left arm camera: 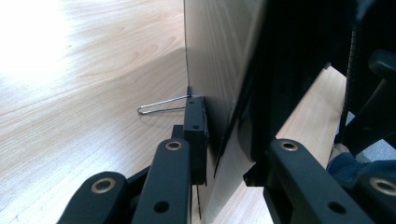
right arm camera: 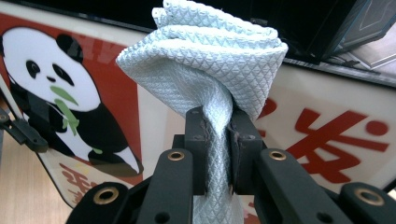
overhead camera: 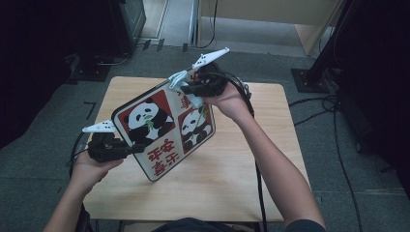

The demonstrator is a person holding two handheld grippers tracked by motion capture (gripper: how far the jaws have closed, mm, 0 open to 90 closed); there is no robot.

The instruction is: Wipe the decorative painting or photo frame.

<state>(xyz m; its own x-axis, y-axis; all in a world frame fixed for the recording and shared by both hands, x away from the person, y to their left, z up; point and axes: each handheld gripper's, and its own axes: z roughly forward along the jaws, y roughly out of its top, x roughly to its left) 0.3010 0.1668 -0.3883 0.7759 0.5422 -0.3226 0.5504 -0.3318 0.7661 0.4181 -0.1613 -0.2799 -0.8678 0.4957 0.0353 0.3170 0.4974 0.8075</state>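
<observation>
right gripper (right arm camera: 217, 140): jaws closed nearly all the way, pads pinching a bunched pale-blue cloth (right arm camera: 205, 60). cloth's waist sits betw the pads, a fat folded head bulges past the tips, a tail runs down betw the fingers. in the high view the right gripper (overhead camera: 191, 89) holds that cloth (overhead camera: 180, 83) at the upper edge of the panda board (overhead camera: 164, 128).

left gripper (left arm camera: 224, 140): jaws narrowed onto the board's edge (left arm camera: 219, 70), one pad on the plain wood-look back, the other on the dark front side. it's clamped on, not gaping. a thin wire loop (left arm camera: 161, 106) sticks out from the back just by the pad; can't tell what it's for. in the high view the left gripper (overhead camera: 133, 149) has the board's left edge, board tilted up, printed face toward the person, its lower corner resting on or just above the wooden table (overhead camera: 232, 183) — can't tell which.

job in hand looks like wiping the printed face w/ the cloth while the other hand steadies the board.

risks, as judged:
- left grip is on an edge only; hard wiping press near the top could lever the board round the pads, so it'd twist or slip out and slap the table.
- if the bottom corner is resting, it may skid on the smooth top under a sideways stroke.
- cloth is held at a narrow waist; drag on the face could pull it thru the pads, then bare jaw tips scrape the print.
- the cloth head is bulky, so contact is vague and bits of the face may get missed.
</observation>
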